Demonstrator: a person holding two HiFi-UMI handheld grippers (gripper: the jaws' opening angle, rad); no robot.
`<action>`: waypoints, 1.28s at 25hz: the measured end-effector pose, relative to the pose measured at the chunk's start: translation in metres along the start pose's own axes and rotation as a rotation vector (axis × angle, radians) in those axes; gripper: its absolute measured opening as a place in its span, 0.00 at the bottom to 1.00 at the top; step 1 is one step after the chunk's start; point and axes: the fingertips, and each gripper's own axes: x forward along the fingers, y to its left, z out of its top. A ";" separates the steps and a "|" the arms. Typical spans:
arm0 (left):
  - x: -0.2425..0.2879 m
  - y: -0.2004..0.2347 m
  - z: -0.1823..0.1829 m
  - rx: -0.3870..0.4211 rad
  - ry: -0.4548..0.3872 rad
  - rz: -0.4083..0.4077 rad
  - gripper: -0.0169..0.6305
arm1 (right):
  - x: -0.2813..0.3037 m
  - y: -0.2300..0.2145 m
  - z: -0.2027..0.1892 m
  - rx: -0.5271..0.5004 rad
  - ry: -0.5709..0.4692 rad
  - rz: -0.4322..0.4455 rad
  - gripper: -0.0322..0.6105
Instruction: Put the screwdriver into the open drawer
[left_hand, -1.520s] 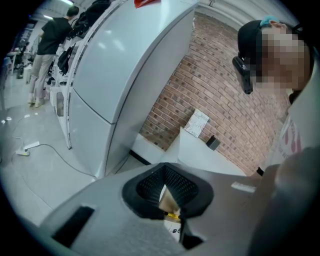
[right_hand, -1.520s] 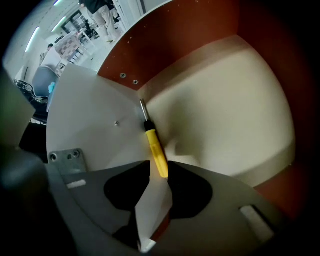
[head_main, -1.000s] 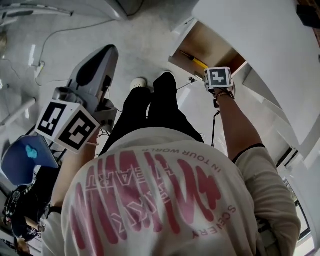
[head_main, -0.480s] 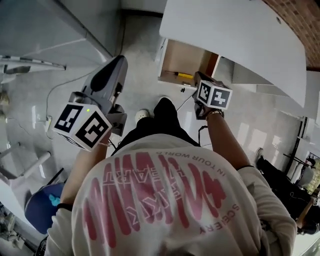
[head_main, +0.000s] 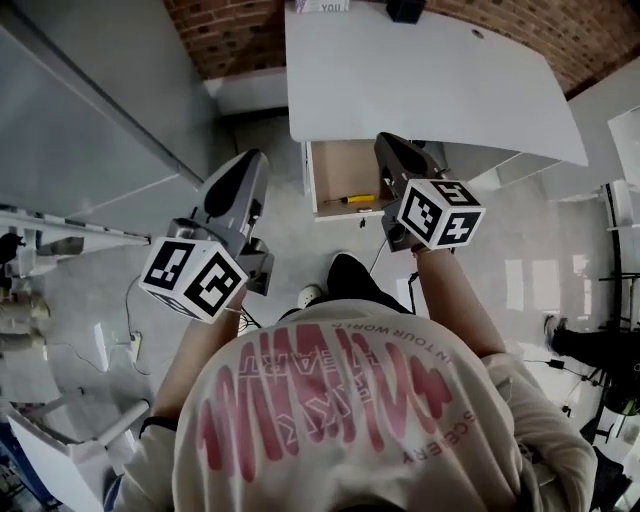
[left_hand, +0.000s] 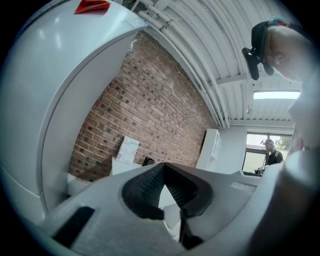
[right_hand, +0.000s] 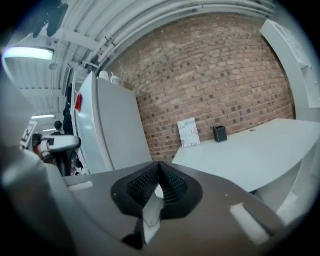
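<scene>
Screwdriver (head_main: 362, 199): yellow-handled, lying inside the open drawer along its near edge, toward the right; nothing holds it.
Drawer (head_main: 335, 170): pulled out from under the near edge of the counter, with a bare wooden floor around the screwdriver.
Counter (head_main: 430, 80): white, set against the far brick wall (right_hand: 225, 75).
Right tool (head_main: 385, 150) (right_hand: 159, 164): clenched, pads meeting at the tips with nothing between them; in the head view it overlaps the drawer's right edge, clear of the screwdriver.
Left tool (head_main: 248, 165) (left_hand: 162, 165): clenched tip to tip and empty, well left of the drawer.
Far edge of counter: a printed card (right_hand: 188, 132) and a small black box (right_hand: 219, 133) stand at the wall.
</scene>
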 end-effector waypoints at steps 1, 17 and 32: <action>0.001 -0.004 0.006 0.018 -0.005 -0.016 0.03 | -0.009 0.006 0.019 0.000 -0.053 0.005 0.07; 0.024 -0.100 0.064 0.102 -0.143 -0.182 0.03 | -0.148 0.063 0.183 -0.123 -0.429 0.066 0.07; 0.052 -0.115 0.047 0.077 -0.150 -0.097 0.03 | -0.143 0.004 0.166 -0.171 -0.306 0.047 0.07</action>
